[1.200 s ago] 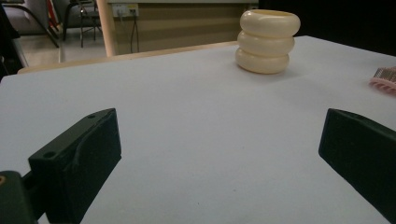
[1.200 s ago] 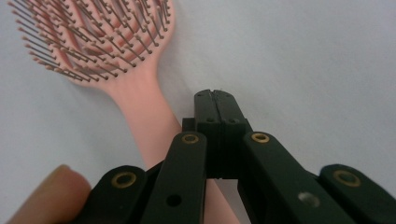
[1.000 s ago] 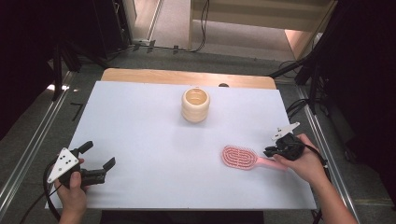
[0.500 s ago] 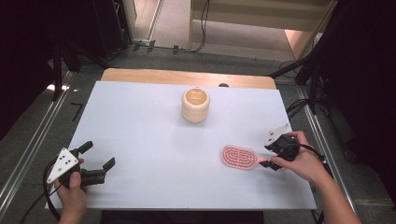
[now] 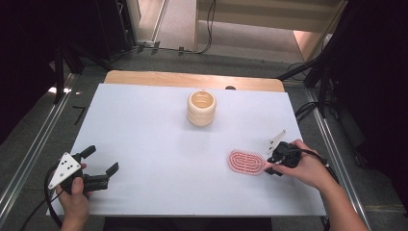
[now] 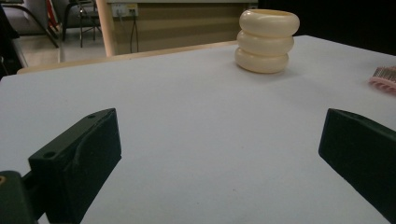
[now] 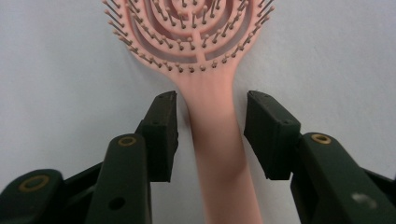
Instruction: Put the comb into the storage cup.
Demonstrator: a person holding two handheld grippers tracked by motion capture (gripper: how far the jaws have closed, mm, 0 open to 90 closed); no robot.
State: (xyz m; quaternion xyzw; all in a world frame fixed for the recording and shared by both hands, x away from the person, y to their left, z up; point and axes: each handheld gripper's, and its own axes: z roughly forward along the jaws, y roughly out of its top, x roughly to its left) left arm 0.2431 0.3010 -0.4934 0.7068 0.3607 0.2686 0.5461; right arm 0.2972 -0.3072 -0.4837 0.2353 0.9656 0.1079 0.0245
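A pink hairbrush (image 5: 246, 162) lies bristles up on the white table (image 5: 144, 120), right of centre. My right gripper (image 5: 269, 163) sits low at its handle end. In the right gripper view the handle (image 7: 210, 93) runs between the two jaws with a narrow gap on each side, so my right gripper (image 7: 210, 121) is open around it; its jaws have just been closing. At the table's front left, my left gripper (image 5: 102, 159) is held wide open with nothing between its fingers (image 6: 79, 154). The brush head (image 6: 384, 77) shows far right in the left gripper view.
A cream ribbed cup (image 5: 201, 108) made of three stacked rings stands upright at the middle back of the table, also ahead in the left gripper view (image 6: 267, 42). A wooden strip (image 5: 192, 79) runs along the far edge. Metal rails and cables flank the table.
My right hand has slid a little towards the brush and down, and its jaws now straddle the handle. The brush, the cup and my left gripper have stayed put.
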